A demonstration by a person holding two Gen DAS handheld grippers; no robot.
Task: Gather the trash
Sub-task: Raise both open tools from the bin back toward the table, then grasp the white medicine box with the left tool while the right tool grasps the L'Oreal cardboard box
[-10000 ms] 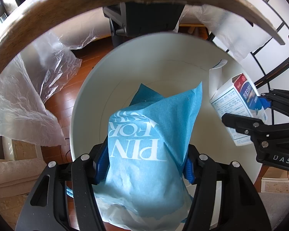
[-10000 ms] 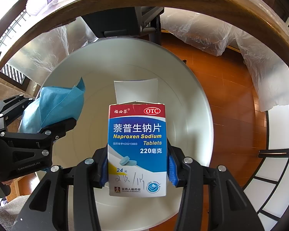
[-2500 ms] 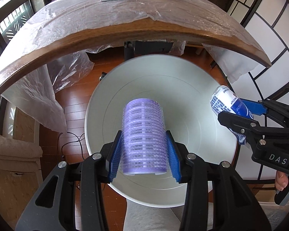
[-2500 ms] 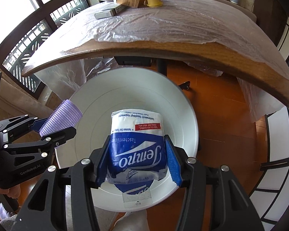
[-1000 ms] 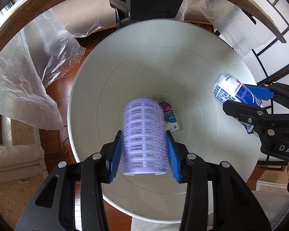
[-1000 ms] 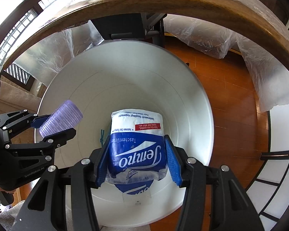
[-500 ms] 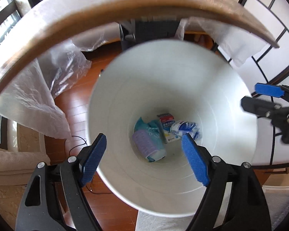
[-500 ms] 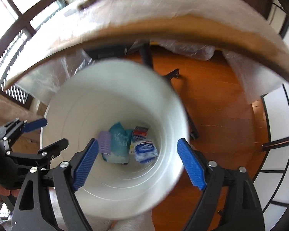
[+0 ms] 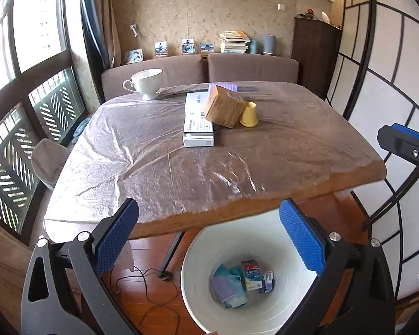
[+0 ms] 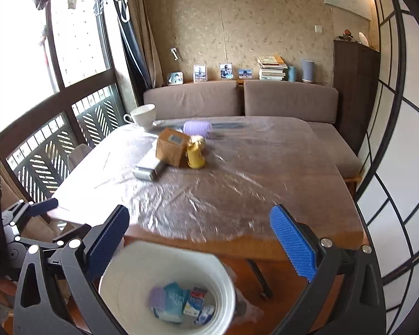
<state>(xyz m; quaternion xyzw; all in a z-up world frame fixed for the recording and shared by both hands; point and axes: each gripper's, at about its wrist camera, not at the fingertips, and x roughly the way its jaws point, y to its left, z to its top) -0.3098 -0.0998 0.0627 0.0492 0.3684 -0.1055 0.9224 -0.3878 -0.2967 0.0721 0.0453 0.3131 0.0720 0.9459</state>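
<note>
A white bin (image 9: 289,234) stands on the floor by the table's near edge; it also shows in the right wrist view (image 10: 125,276). In it lie a purple roller (image 9: 221,287), a blue wrapper (image 9: 229,273), a pill box (image 9: 251,275) and a tissue pack (image 9: 268,281). My left gripper (image 9: 209,236) is open and empty above the bin. My right gripper (image 10: 199,240) is open and empty too. On the table lie a white box (image 9: 198,121), a brown box (image 9: 224,109), a yellow cup (image 9: 249,117) and a purple roller (image 10: 197,127).
The wooden table (image 9: 265,162) is covered with clear plastic film. A white teacup (image 9: 145,81) stands at its far left. A brown sofa (image 10: 290,103) runs behind it. Windows are on the left, a screen wall on the right. A cable (image 9: 142,282) lies on the floor.
Both grippers have opened and dropped the purple roller and the tissue pack into the bin. Both have then risen and tilted up, so the tabletop and room show.
</note>
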